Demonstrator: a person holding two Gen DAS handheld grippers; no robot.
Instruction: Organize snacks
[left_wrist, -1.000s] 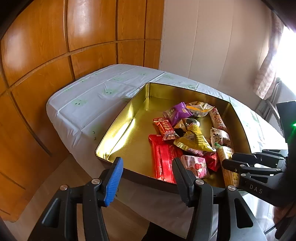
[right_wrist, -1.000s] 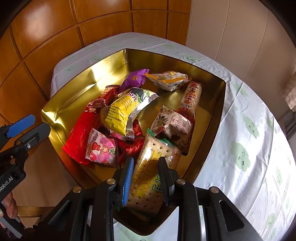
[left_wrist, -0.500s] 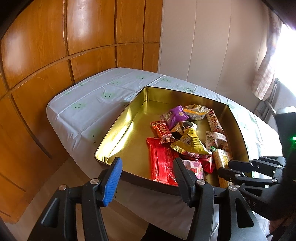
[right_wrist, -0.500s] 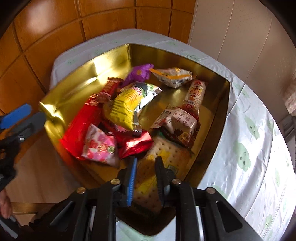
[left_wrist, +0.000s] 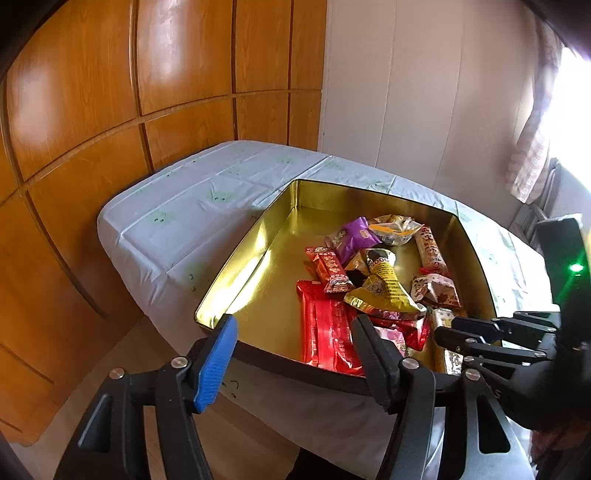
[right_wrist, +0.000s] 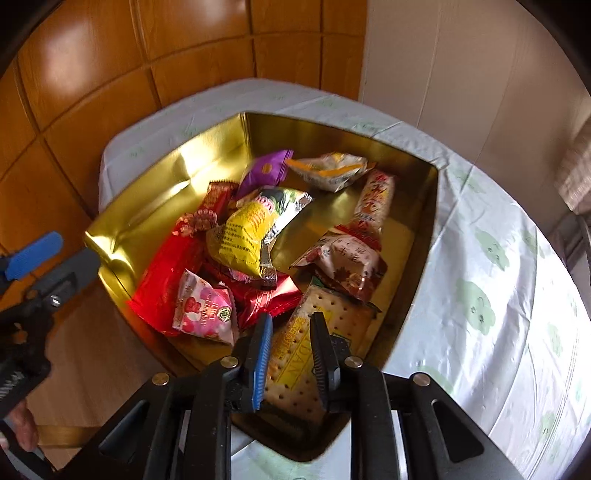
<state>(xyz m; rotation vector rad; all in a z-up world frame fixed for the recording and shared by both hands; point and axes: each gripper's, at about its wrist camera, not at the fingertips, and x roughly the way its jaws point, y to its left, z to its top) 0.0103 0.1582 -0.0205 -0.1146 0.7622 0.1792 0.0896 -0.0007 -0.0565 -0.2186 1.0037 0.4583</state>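
Observation:
A gold tin (left_wrist: 236, 280) on the table holds a pile of snack packets: a yellow bag (right_wrist: 243, 236), a pink candy pouch (right_wrist: 203, 310), red wrappers (left_wrist: 325, 332) and a purple packet (right_wrist: 269, 170). My right gripper (right_wrist: 291, 325) is shut on a cracker packet (right_wrist: 343, 314) at the tin's near right corner. The same gripper (left_wrist: 448, 332) shows low right in the left wrist view. My left gripper (left_wrist: 294, 325) hovers over the tin's near rim. Its jaws are opening and nothing lies between them.
The tin (right_wrist: 424, 236) sits on a white tablecloth with green prints (right_wrist: 498, 280), near the table's corner. Wooden wall panels (left_wrist: 110, 110) stand left and behind. The tin's left half (left_wrist: 273, 266) is bare gold floor. A person's hand (right_wrist: 18, 432) grips the left tool.
My right jaws have narrowed onto the cracker packet. My left jaws have spread a little wider. Neither hand has shifted much.

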